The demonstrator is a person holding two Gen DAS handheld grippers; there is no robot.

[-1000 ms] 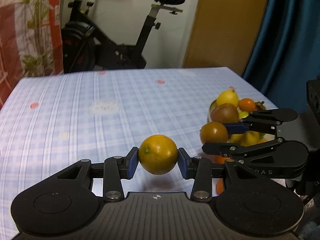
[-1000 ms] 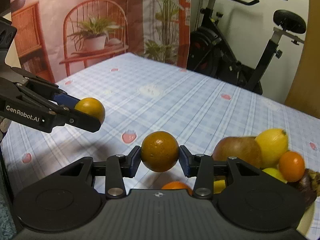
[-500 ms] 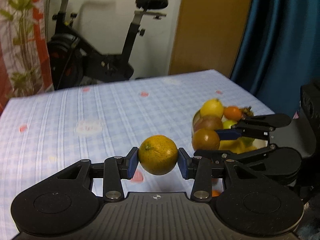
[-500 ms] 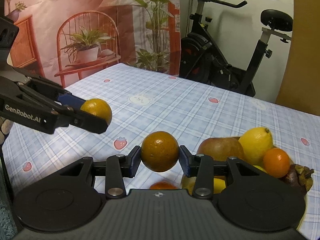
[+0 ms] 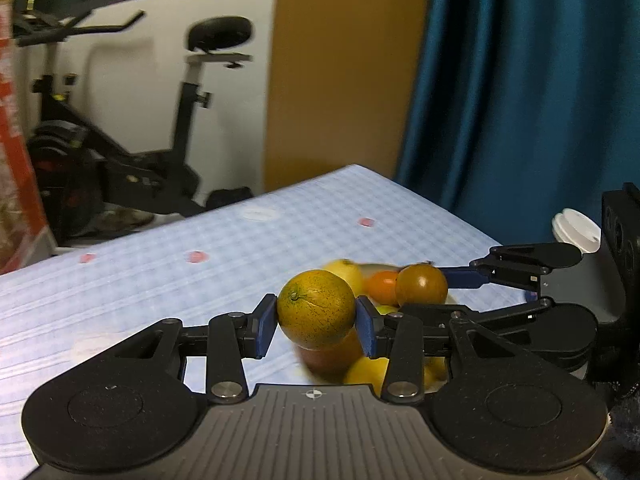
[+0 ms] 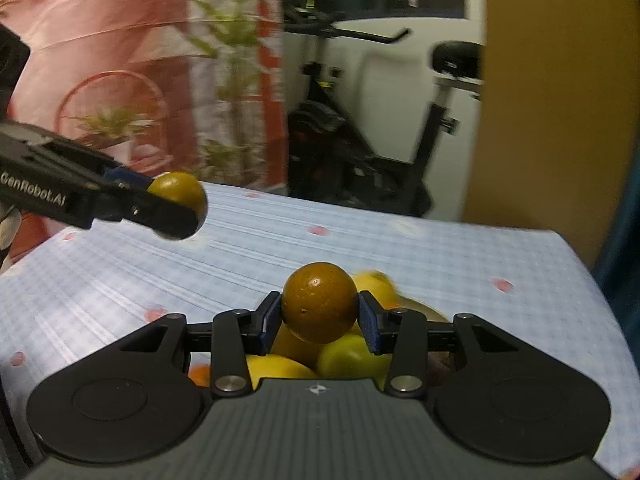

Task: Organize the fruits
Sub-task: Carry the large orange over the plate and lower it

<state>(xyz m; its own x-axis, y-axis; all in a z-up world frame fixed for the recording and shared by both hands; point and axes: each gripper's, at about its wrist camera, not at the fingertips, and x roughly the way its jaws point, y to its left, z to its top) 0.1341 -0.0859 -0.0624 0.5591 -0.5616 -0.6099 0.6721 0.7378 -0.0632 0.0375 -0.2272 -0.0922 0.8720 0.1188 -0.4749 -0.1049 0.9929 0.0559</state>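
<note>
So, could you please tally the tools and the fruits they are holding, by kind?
Tools: 2 (left tool, right tool)
Held fruits: 2 (yellow-green orange, brown orange)
Total: 4
The fruit pile below is too blurred to count.

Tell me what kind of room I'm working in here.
Most likely a room in a home: an exercise bike stands behind a table under a checked tablecloth, with a blue curtain alongside it.

Dim, warm indoor light, motion-blurred background throughout, smeared tablecloth (image 5: pixel 280 248) checks, blurred fruit pile (image 6: pixel 340 356) (edges lost), sharp held oranges with small highlights, bowed fisheye edges, dark corners, no harsh shadows.
</note>
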